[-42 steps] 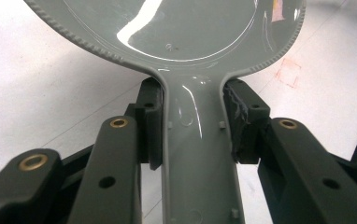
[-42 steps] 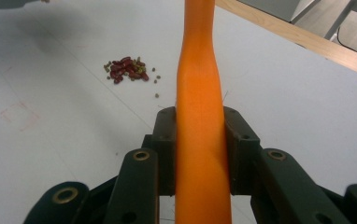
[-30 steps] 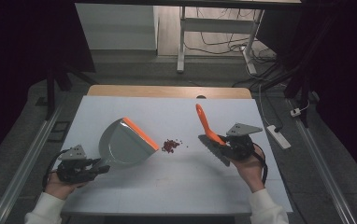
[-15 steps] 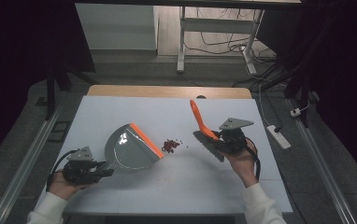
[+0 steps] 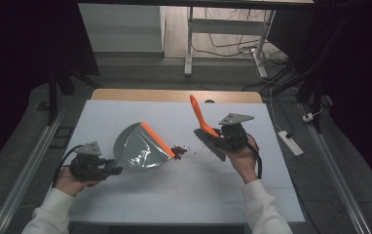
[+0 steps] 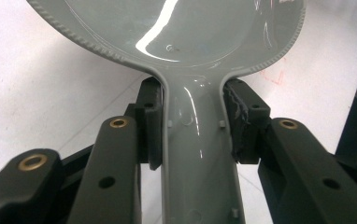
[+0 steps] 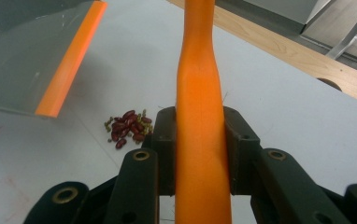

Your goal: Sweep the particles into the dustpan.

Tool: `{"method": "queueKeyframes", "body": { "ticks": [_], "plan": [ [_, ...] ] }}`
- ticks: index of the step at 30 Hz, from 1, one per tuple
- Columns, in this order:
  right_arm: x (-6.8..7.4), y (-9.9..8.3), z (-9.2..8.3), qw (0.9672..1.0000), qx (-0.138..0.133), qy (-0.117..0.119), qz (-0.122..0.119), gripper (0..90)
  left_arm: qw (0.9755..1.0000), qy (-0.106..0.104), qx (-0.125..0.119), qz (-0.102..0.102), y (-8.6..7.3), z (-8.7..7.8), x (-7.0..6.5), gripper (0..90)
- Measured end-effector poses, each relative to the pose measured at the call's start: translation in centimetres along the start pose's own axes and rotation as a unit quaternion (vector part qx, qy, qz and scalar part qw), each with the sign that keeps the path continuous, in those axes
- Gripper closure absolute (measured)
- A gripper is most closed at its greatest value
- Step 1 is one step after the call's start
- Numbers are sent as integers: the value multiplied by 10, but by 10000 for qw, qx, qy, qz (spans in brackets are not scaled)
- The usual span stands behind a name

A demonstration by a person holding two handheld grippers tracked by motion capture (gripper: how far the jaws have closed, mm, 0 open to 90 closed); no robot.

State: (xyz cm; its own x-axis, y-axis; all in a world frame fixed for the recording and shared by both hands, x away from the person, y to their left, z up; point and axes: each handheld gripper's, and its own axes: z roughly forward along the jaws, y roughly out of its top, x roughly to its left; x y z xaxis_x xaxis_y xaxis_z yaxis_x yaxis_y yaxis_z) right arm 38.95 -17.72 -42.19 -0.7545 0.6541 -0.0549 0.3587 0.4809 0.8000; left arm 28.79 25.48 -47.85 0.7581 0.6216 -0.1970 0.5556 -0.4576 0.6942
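Both jaws clamped: your left gripper (image 5: 110, 170) on the grey dustpan (image 5: 140, 147) handle, your right gripper (image 5: 219, 138) on the orange brush (image 5: 204, 127), beans (image 5: 179, 150) lying between at the pan's orange lip (image 5: 157, 139), so you're mid-approach; next, drop the bristles behind the pile and sweep in.

I see a white table (image 5: 174, 195) with a bare wooden strip at its far edge. A small heap of red beans (image 5: 179, 150) lies on it, between my two grippers, nearer the right one.
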Motion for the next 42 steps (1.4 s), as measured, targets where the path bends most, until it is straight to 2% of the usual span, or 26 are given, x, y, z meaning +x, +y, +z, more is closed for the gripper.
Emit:
{"method": "queueKeyframes", "body": {
  "ticks": [3,6,8,13,19,23,27,32,42],
  "plan": [
    [1,4,10,10000,10,-8,-36,697,9999,-15,100,53,0,4,1,619],
    [2,3,20,9999,-102,108,27,697,9998,-44,143,89,-3,6,1,619],
    [4,3,29,9998,55,105,-144,697,9998,-62,166,133,-4,7,-1,619],
    [1,0,35,9998,80,148,-110,697,9992,-166,253,261,-3,11,-8,619],
    [-1,-1,39,9998,132,124,-129,697,9973,-296,532,423,-2,19,-14,618],
    [-1,-1,45,9997,176,107,-148,697,9965,-407,622,374,-4,24,-13,618],
    [-2,-1,51,9995,233,104,-207,697,9963,-366,726,295,-6,27,-10,618],
    [-1,-2,60,9992,321,127,-213,697,9958,-446,762,232,-7,29,-9,618],
    [0,-4,67,9989,399,112,-218,697,9948,-466,901,100,-9,33,-6,617]
  ]
}}
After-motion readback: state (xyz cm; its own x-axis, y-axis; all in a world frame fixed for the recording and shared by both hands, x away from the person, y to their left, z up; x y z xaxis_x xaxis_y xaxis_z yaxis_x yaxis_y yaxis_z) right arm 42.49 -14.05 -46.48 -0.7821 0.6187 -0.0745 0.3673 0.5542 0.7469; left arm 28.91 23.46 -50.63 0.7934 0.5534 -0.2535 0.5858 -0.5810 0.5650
